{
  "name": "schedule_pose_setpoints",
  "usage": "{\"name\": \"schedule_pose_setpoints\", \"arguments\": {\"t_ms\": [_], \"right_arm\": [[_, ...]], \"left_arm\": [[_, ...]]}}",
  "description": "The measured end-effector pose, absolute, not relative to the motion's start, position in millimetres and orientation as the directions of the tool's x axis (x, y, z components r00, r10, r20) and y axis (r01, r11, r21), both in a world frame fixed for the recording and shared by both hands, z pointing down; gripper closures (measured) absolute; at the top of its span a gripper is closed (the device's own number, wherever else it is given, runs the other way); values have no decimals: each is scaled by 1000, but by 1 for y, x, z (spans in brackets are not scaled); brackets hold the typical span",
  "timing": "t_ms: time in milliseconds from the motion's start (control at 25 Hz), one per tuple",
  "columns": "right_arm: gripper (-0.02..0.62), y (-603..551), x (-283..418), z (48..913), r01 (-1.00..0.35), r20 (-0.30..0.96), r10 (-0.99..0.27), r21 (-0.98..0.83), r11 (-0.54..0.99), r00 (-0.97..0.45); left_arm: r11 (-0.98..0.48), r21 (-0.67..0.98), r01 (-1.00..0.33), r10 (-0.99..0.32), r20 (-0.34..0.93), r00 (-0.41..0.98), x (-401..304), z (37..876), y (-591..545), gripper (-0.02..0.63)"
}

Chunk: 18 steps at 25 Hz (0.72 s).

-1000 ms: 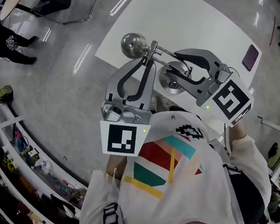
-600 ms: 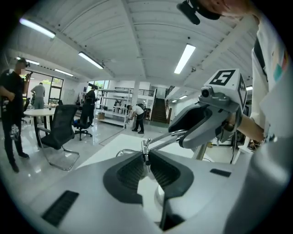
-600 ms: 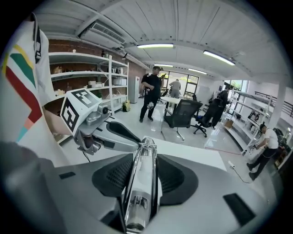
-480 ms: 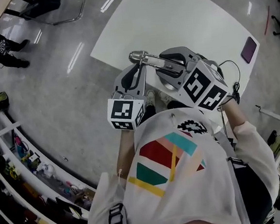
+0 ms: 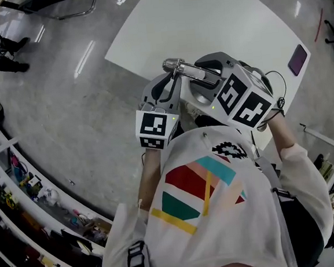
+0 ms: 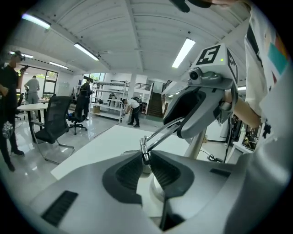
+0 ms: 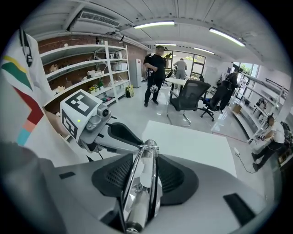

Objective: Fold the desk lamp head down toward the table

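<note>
Desk lamp (image 5: pixel 188 71) — in left claw (image 6: pixel 145 157), right claw (image 7: pixel 144 157)

Open-plan lab/ofc w/ storage shelves (image 7: pixel 78 68), ofc chairs (image 7: pixel 188 99), white table (image 7: pixel 192 144), strip lights (image 7: pixel 154 23).

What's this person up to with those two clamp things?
A person is handling a chrome desk lamp near the edge of a white table, using two hand-held grippers. The left gripper is clamped on the lamp's thin arm close to a joint. The right gripper is clamped on the shiny lamp head.
</note>
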State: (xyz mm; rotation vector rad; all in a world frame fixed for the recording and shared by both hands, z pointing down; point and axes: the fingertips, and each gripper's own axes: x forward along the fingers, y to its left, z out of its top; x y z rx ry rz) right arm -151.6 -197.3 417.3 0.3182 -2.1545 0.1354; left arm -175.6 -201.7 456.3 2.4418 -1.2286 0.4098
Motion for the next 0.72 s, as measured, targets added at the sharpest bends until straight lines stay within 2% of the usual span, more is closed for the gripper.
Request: {"name": "schedule_pose_setpoints", "arguments": {"t_ms": [400, 720], "right_arm": [[422, -195, -145, 432, -265, 891, -130, 11, 964, -434], [422, -193, -142, 433, -261, 914, -118, 14, 965, -389]], "left_arm": [[-565, 215, -797, -650, 479, 590, -159, 475, -196, 511], [-545, 234, -805, -668, 460, 585, -155, 476, -195, 509]]}}
